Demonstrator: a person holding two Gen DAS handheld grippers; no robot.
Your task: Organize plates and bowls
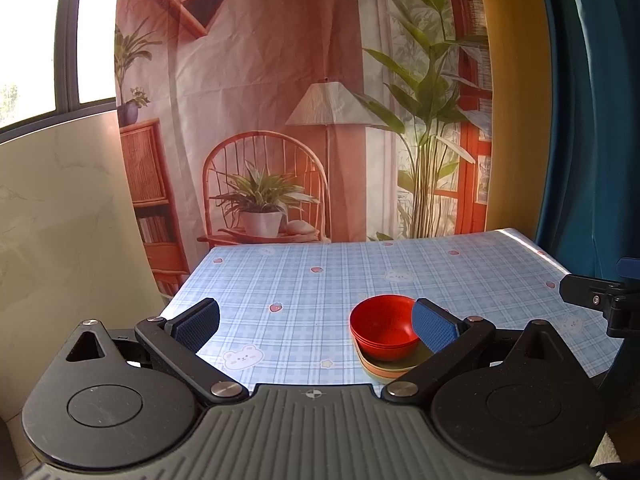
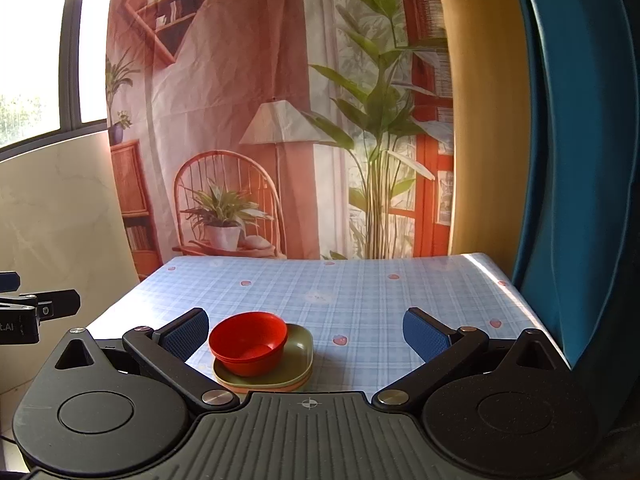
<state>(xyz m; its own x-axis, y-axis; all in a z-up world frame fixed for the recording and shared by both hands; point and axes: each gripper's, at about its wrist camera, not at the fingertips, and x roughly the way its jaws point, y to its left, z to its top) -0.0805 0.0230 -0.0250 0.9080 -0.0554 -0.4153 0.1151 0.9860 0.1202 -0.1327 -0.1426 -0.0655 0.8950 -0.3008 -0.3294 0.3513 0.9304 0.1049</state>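
Red bowls (image 2: 250, 342) sit nested together, upright, mouths open to the ceiling; ridges along the outer wall suggest about three of them, though the exact count is hard to read. The inside of the top one is bare and glossy. They rest on a stack of rounded-square plates (image 2: 298, 364): an olive-green plate on top, with a pale yellowish edge and an orange one showing beneath it. The bowls stand toward the left side of the green plate rather than at its middle, leaving its right part uncovered. The whole stack lies flat on the blue checked table (image 2: 360, 300), near its front edge.
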